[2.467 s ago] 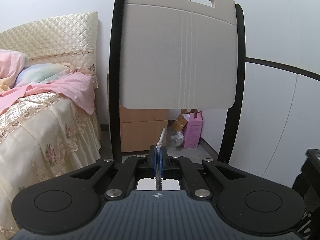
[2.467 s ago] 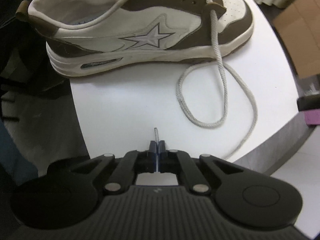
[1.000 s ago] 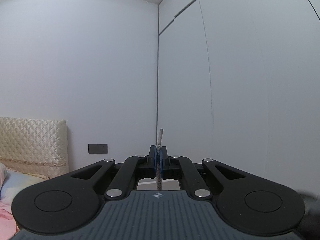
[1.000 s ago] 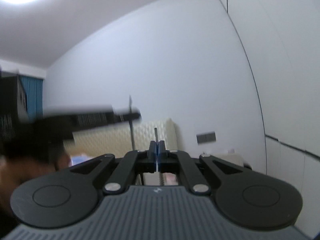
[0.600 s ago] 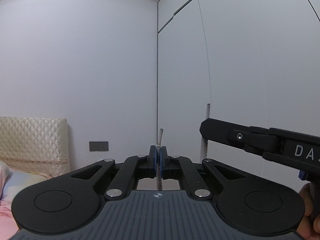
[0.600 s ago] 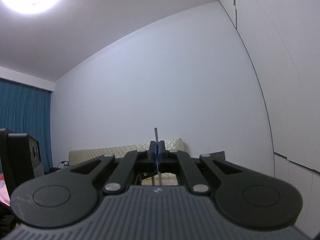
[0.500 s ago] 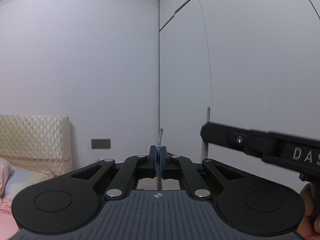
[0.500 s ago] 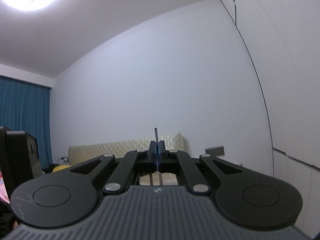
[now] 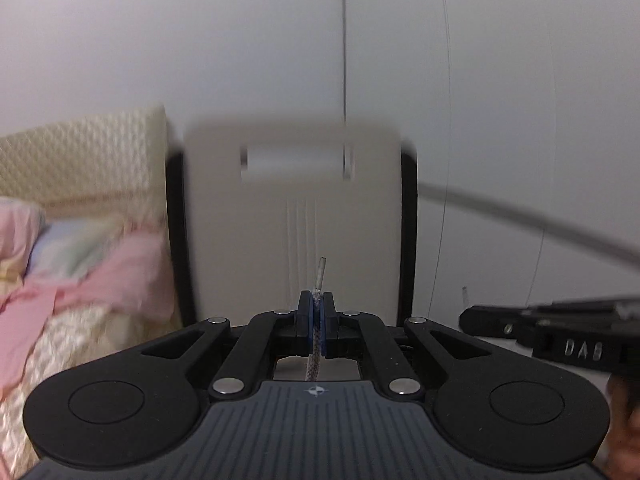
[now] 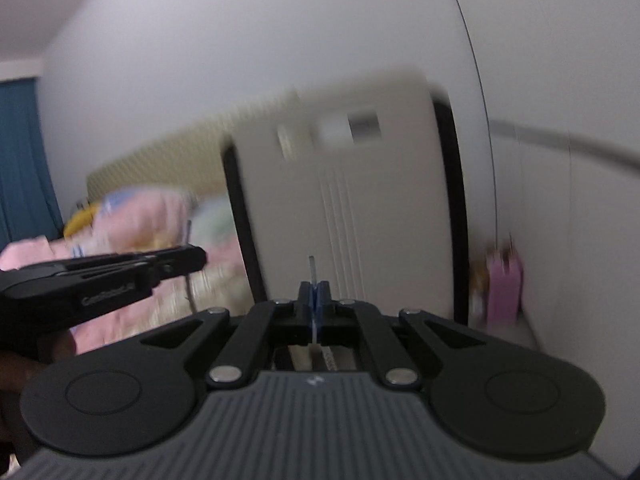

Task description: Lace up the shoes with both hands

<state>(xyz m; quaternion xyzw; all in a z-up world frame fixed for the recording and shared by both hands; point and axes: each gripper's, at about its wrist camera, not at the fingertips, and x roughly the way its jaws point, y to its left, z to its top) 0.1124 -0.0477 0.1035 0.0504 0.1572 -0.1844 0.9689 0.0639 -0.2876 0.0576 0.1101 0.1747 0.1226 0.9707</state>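
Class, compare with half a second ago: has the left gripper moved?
Yes. The left gripper has tipped downward: the chair back and bed now fill its view, where bare wall showed before.

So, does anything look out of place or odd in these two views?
Nothing looks damaged or spilled. The odd part: the shoe is in neither view. The left gripper and the right gripper each have their jaws shut on a shoelace end, facing a chair back. Both views are blurred.
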